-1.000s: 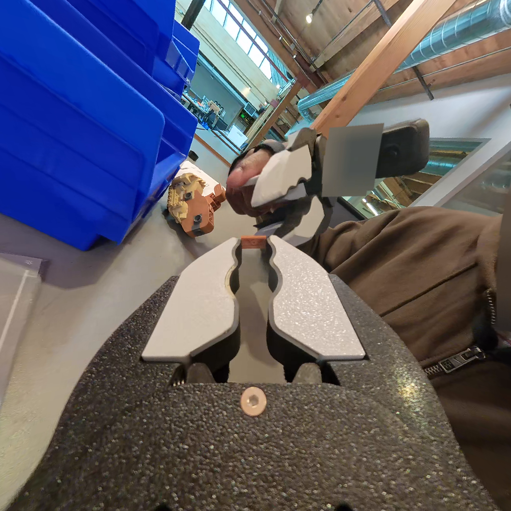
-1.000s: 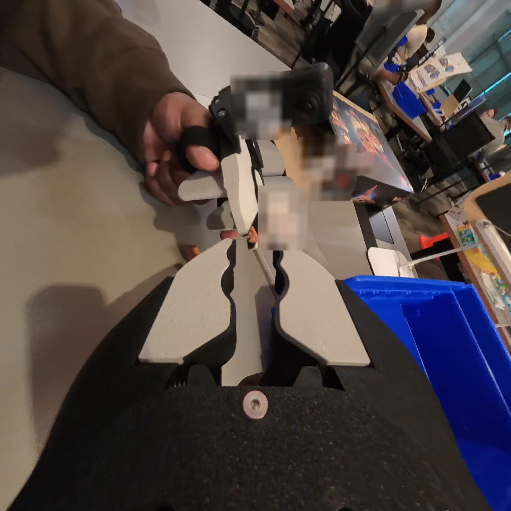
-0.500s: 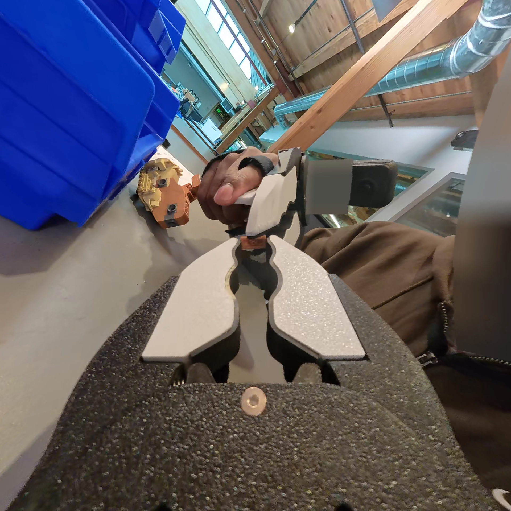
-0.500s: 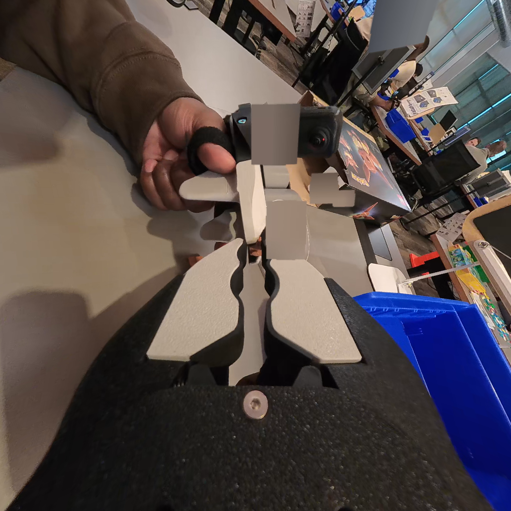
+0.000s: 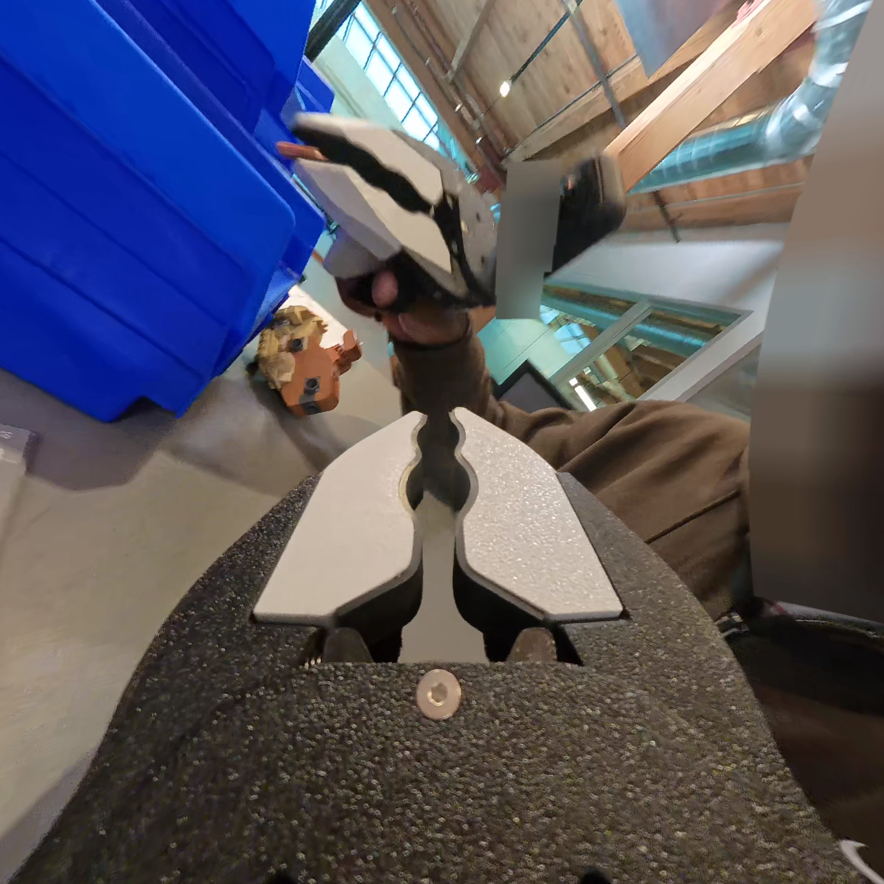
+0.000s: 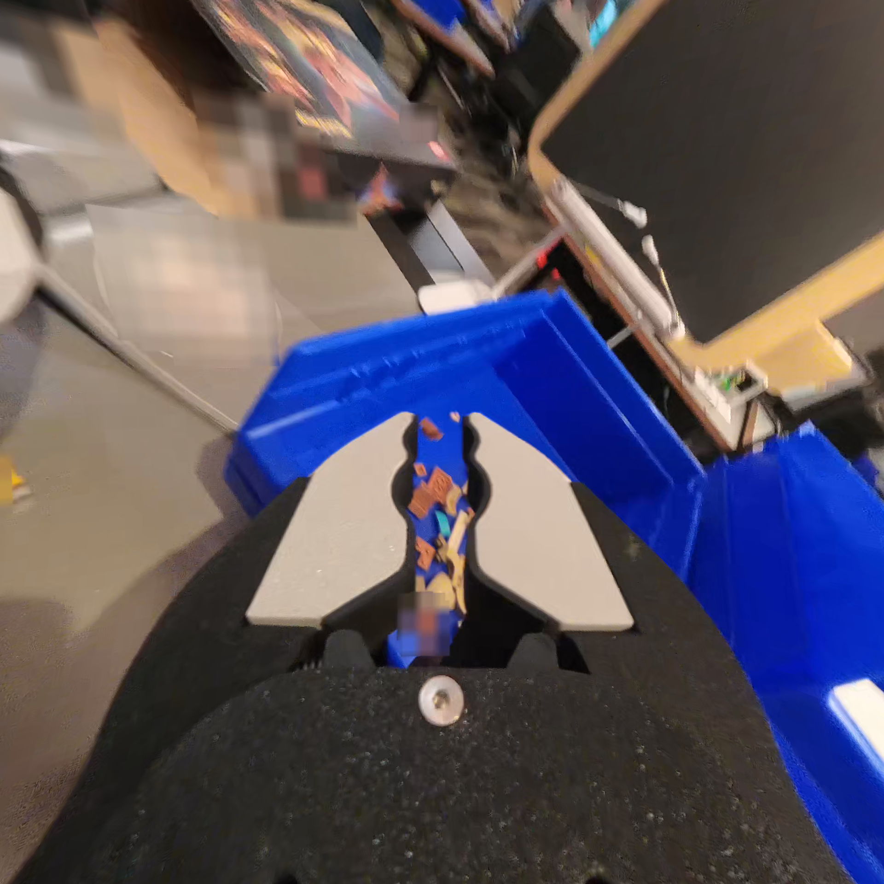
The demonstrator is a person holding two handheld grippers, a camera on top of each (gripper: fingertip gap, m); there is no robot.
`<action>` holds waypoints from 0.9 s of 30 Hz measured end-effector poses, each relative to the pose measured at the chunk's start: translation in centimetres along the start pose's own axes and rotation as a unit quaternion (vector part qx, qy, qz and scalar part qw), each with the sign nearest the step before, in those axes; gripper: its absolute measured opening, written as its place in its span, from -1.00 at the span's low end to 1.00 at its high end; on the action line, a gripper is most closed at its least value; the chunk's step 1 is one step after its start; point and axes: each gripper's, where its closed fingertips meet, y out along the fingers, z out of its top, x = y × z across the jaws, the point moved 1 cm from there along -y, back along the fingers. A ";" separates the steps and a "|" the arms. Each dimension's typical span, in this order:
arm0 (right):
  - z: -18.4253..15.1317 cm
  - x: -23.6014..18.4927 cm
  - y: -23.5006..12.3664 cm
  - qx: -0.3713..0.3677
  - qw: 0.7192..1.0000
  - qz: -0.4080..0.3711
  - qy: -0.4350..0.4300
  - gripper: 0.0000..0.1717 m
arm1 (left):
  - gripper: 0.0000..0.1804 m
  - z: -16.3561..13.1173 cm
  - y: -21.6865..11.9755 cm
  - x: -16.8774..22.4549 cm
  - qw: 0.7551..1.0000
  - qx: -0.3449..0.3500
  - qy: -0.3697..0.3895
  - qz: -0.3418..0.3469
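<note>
Left wrist view: left gripper (image 5: 437,421) nearly closed, bare; right gripper (image 6: 440,421) open above blue bin (image 6: 598,406).

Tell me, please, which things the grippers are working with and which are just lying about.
With the grippers:
- right gripper, over the blue bin
- small brown piece at its jaws' tips
- loose pieces in the bin

Lying about:
- brick figure on the table
- left gripper, jaws bare
- second bin
</note>
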 end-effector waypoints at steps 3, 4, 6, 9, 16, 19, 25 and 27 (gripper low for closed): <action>-1.7 1.0 0.0 -0.033 0.999 -0.010 0.030 -0.68 | -0.88 -1.1 0.0 -1.3 0.995 -0.055 0.055 0.067; -1.6 0.8 -0.3 -0.031 0.999 -0.004 0.028 -0.68 | -0.86 -1.5 -0.1 -1.8 0.990 -0.078 0.076 0.093; -1.2 0.2 -1.0 -0.031 0.999 0.009 0.019 -0.69 | -0.78 -2.4 -0.4 -2.6 0.974 -0.131 0.123 0.136; -0.3 -3.4 -2.0 -0.029 0.995 0.096 0.023 -0.70 | -0.67 -4.0 -1.1 -3.5 0.938 -0.222 0.194 0.182; -1.3 -14.1 -2.3 -0.050 0.955 0.292 -0.001 -0.70 | -0.56 -6.6 -2.6 -5.8 0.873 -0.334 0.268 0.235; -2.1 -15.9 -1.8 -0.064 0.945 0.320 0.012 -0.69 | -0.60 -7.1 -2.7 -6.5 0.859 -0.350 0.282 0.245; -3.2 -17.6 -1.3 -0.081 0.937 0.340 0.022 -0.66 | -0.81 -7.3 -2.3 -7.2 0.841 -0.354 0.306 0.271; -3.3 -17.8 -1.3 -0.084 0.937 0.339 0.025 -0.65 | -0.82 -7.3 -2.2 -7.0 0.846 -0.350 0.304 0.264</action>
